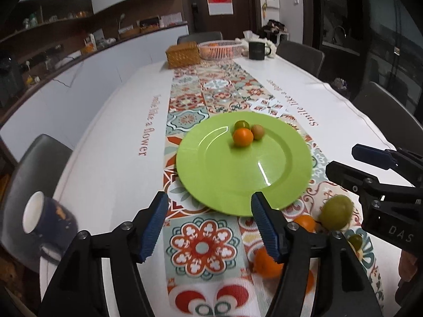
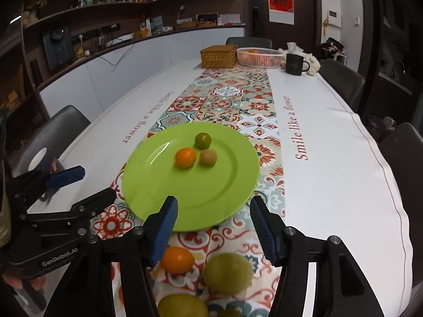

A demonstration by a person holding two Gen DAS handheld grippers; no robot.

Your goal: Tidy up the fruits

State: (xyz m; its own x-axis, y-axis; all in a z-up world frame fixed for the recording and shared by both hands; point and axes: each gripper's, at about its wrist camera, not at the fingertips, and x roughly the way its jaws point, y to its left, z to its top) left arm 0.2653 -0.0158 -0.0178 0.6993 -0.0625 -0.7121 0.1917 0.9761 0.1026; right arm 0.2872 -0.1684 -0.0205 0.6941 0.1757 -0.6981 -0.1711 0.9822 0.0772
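A green plate (image 2: 206, 198) lies on the patterned runner (image 2: 232, 100) along the middle of the desk (image 2: 330, 163), and on it three small fruits sit bunched together: an orange one (image 2: 185, 157), a dark green one (image 2: 203, 140) and a brownish one (image 2: 208, 158), touching or nearly so. Nearer the camera, off the plate on the runner, lie more fruits: an orange citrus (image 2: 177, 260), a large yellow-green fruit (image 2: 228, 273) beside it, and another green one (image 2: 182, 306) at the lower edge. The right gripper (image 2: 212, 227) hovers above these loose fruits with its blue-padded fingers (image 2: 165, 229) apart and nothing between them. The left gripper (image 1: 208, 227) stands just beside it, near the plate's near rim, fingers likewise apart and empty. At the desk's left edge stands a dark blue mug (image 1: 49, 223); at the far end are a wicker box (image 2: 219, 56), a white basket (image 2: 259, 56) and a black mug (image 2: 294, 64)
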